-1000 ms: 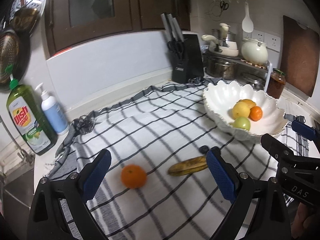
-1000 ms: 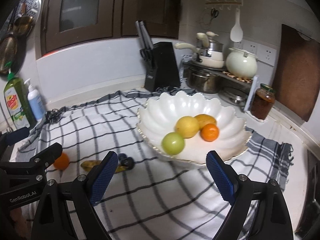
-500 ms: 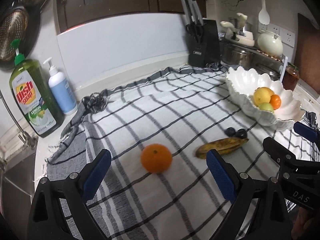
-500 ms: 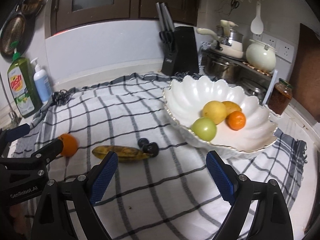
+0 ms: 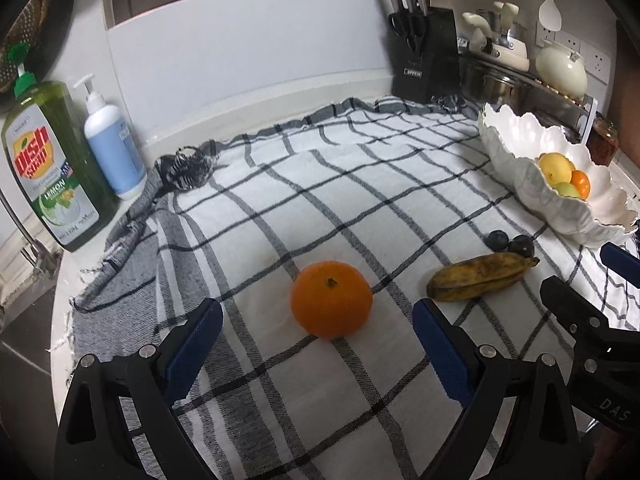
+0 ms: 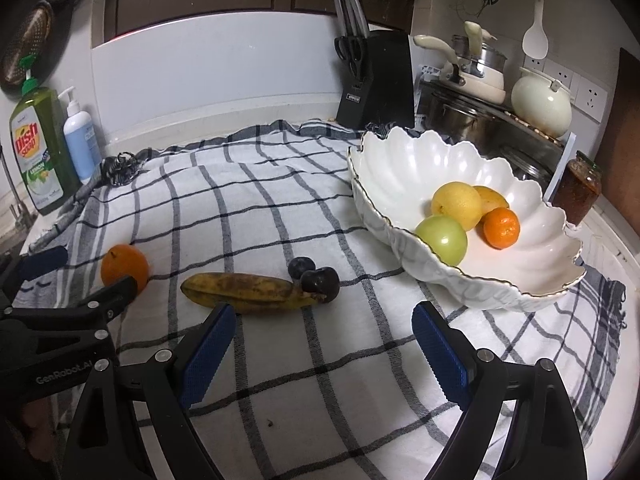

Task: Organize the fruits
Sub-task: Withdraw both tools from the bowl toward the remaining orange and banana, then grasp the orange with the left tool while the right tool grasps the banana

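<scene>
Blue-padded left gripper [image 5: 316,344] and right gripper [image 6: 322,342] gape over checked cloth [image 5: 320,184].

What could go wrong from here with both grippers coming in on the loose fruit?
1. The orange is round and sits loose on the cloth; an off-centre close by the open left gripper could roll it away.
2. The banana touches a dark plum; the open right gripper may knock the plum while grabbing.
3. The grippers stand close together and could collide.
</scene>
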Tool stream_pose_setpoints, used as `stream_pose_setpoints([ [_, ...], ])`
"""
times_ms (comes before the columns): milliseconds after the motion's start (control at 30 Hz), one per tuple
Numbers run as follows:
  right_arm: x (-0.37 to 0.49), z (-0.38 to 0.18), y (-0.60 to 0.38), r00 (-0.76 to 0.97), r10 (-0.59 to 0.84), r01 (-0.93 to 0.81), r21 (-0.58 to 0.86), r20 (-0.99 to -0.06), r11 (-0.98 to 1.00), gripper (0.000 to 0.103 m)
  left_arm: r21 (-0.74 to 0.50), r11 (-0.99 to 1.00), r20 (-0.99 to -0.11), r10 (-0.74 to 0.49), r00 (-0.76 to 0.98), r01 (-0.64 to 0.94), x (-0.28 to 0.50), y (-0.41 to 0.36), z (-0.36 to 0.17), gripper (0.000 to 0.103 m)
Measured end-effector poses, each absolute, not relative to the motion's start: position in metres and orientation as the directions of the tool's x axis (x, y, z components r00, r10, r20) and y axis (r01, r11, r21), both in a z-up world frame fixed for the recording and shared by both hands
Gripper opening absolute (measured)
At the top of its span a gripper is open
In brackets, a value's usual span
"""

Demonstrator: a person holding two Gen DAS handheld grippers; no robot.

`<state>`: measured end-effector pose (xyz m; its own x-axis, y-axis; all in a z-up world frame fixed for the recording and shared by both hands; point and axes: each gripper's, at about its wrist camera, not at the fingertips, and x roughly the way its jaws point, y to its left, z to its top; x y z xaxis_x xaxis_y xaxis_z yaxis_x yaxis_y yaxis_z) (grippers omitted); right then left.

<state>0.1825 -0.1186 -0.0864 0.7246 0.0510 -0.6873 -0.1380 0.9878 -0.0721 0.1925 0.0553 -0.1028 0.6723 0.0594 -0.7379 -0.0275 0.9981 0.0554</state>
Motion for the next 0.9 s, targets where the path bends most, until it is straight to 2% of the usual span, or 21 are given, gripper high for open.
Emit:
stream_pose_setpoints([
  [133,0.188,-0.089,-0.119,0.72,0.052,-0.133,-0.064,-0.692,0.989,0.09,0.056,0.998,-0.745,0.063,0.664,-0.032,0.197,0.056,-0.106,0.094],
  [300,0.193,-0.089,-0.117,0.719,0.063,-0.127,-0.042,-0.693,0.991,0.09,0.049,0.998,-0.757,0.058,0.651,-0.032,0.206,0.056,-0.11,0.08],
  [467,0.195,-0.091,-0.113,0.715,0.064,-0.121,-0.032,-0.696,0.992,0.09,0.024,0.999,-0.779,0.036,0.626,-0.028,0.213,0.057,-0.118,0.06],
  [633,0.198,-0.095,-0.114,0.704,0.068,-0.115,-0.02,-0.707,0.993,0.091,0.002,1.0,-0.789,0.008,0.614,-0.01,0.216,0.054,-0.122,0.048],
  [900,0.197,-0.092,-0.117,0.706,0.087,-0.159,-0.038,-0.703,0.987,0.091,-0.007,1.0,-0.778,0.006,0.628,-0.017,0.205,0.051,-0.113,0.047],
])
